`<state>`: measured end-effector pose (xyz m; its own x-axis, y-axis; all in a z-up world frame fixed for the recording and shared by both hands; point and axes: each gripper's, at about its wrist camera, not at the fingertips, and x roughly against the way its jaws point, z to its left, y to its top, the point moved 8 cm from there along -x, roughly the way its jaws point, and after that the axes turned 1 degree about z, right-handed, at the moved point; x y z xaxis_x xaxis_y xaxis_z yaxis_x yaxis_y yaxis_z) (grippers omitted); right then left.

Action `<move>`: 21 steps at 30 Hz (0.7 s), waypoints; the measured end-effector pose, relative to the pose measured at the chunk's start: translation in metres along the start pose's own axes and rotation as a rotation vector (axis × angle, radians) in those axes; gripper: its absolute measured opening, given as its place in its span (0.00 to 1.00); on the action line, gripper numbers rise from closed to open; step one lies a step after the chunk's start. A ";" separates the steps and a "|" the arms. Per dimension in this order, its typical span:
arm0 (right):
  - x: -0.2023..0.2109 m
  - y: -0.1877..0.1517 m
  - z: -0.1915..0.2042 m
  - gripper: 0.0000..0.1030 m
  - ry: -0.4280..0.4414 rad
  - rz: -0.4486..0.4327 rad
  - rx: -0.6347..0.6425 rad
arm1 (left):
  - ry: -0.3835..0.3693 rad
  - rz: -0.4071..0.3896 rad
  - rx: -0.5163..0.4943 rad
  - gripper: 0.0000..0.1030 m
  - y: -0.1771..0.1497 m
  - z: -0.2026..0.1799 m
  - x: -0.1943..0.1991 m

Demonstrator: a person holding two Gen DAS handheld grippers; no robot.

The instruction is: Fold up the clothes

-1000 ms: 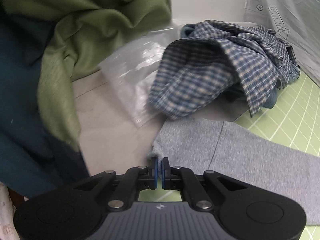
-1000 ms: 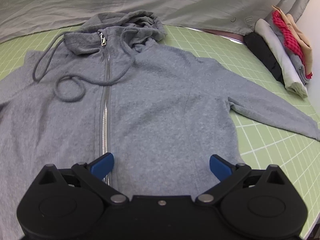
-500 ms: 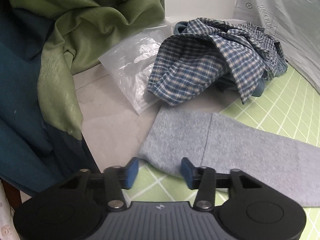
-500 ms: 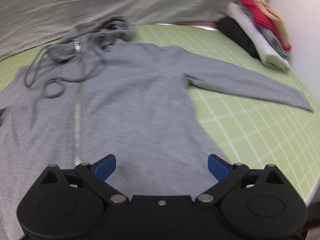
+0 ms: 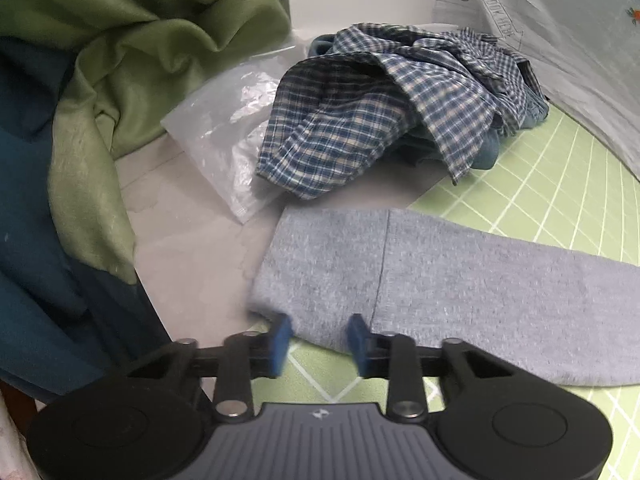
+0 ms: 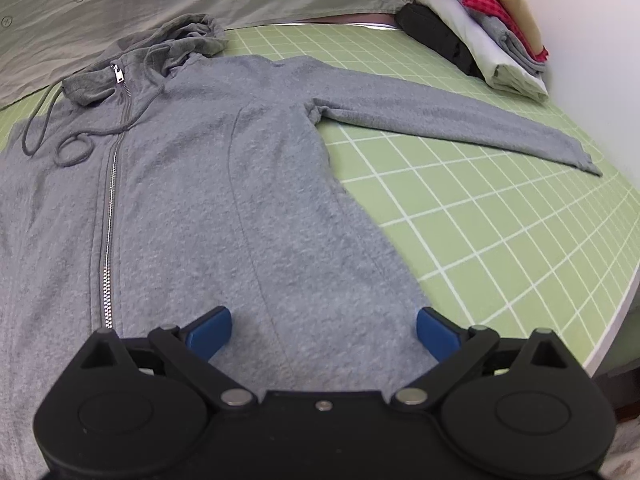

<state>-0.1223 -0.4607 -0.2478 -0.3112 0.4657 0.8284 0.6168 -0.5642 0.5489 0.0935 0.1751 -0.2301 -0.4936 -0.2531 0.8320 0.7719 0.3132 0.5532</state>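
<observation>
A grey zip hoodie (image 6: 192,184) lies flat, front up, on the green grid mat (image 6: 500,232), hood at the far end and its right sleeve (image 6: 440,120) stretched out to the right. My right gripper (image 6: 324,328) is open and empty above the hoodie's hem. In the left wrist view the hoodie's other sleeve (image 5: 420,280) lies flat, its cuff end (image 5: 316,264) partly off the mat. My left gripper (image 5: 320,340) is open and empty, its fingertips at the cuff's near edge.
A crumpled blue plaid shirt (image 5: 380,112) and a clear plastic bag (image 5: 224,136) lie beyond the cuff. Green and dark teal cloth (image 5: 80,120) hangs at the left. A stack of folded clothes (image 6: 480,28) sits at the mat's far right corner. The table edge (image 6: 612,320) runs along the right.
My left gripper opened and let go of the sleeve cuff, which now lies flat. My right gripper swung right, stayed open, and now sees the whole right sleeve.
</observation>
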 end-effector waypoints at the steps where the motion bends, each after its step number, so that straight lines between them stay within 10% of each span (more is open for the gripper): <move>1: 0.001 -0.001 0.000 0.98 -0.001 0.000 -0.005 | 0.012 -0.001 0.000 0.05 0.000 0.000 0.001; 14: 0.008 0.002 -0.008 0.97 0.001 -0.005 -0.032 | -0.155 -0.026 -0.035 0.00 0.012 -0.061 0.028; 17: 0.008 0.003 -0.012 0.97 0.012 0.004 -0.043 | -0.128 -0.022 -0.049 0.20 0.011 -0.071 0.027; 21: 0.007 0.003 -0.011 0.97 0.027 0.013 -0.022 | -0.100 0.009 -0.033 0.74 0.008 -0.061 0.017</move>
<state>-0.1302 -0.4663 -0.2391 -0.3230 0.4399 0.8379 0.6048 -0.5850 0.5403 0.1162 0.1173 -0.2140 -0.5229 -0.1571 0.8378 0.7886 0.2841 0.5454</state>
